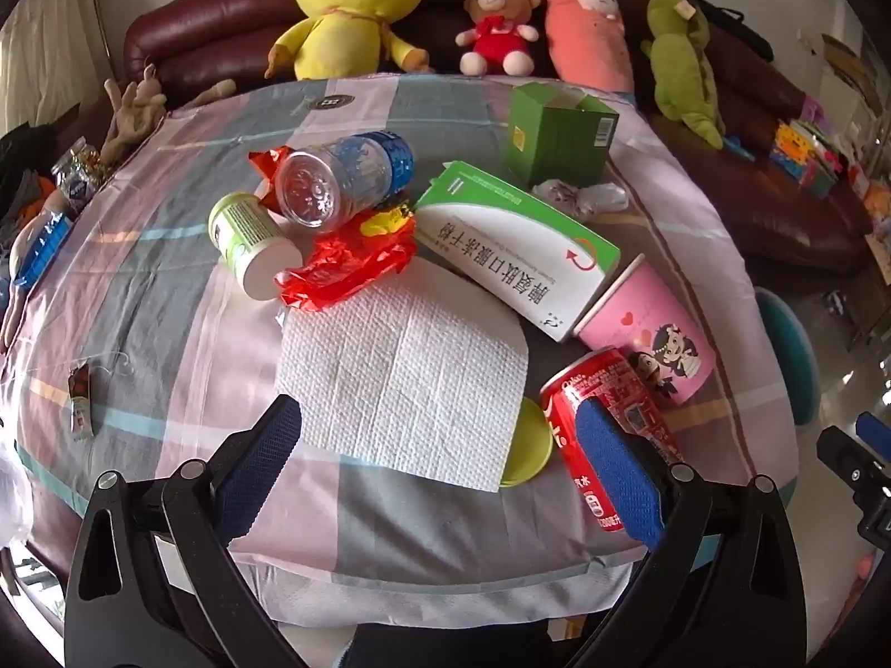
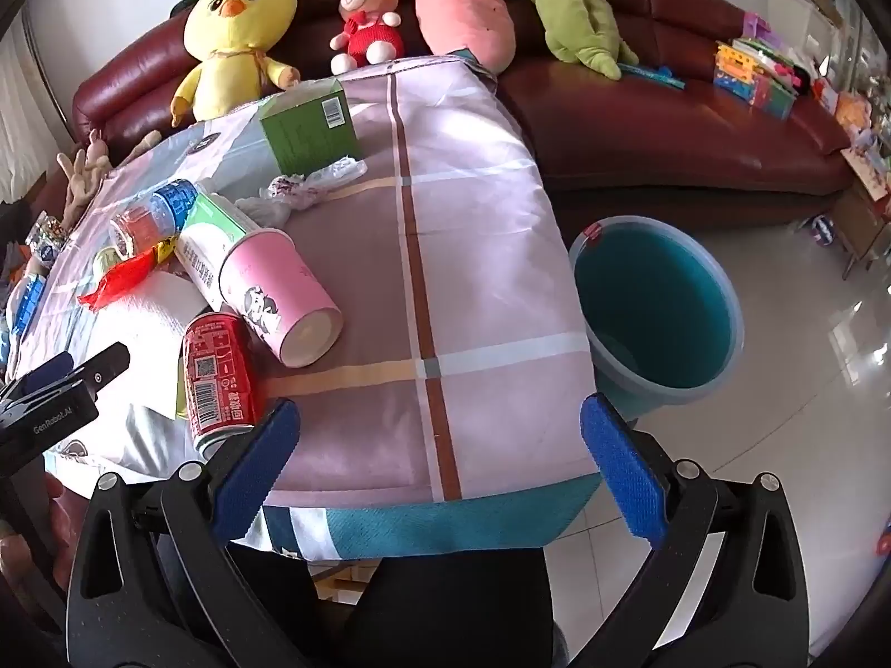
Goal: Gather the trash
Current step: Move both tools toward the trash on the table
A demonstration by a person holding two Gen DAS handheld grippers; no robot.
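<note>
my left gripper (image 1: 440,467) has its jaws wide apart and holds nothing. the white paper towel sheet (image 1: 401,373) lies flat right between its blue pads (image 1: 262,467), a bit ahead of them. the red soda can (image 1: 607,423) lies on its side just behind the right pad. my right gripper (image 2: 440,467) is wide apart too and holds nothing. only bare checked tablecloth (image 2: 479,256) shows between its jaws, and the can (image 2: 214,373) is just beside its left pad.

the rest of the trash sits in a pile past the towel: a pink paper cup with cartoon people (image 1: 651,334) tipped over, a green and white cardboard box (image 1: 518,245), a crinkly red plastic wrapper (image 1: 345,267), a clear plastic bottle with a blue label (image 1: 345,178), a small green and white jar (image 1: 250,245) and an open green carton (image 1: 557,133) standing up.

the table's right edge drops off near my right gripper. the round teal bucket (image 2: 662,300) stands on the floor just past that edge, with open floor around it.
</note>
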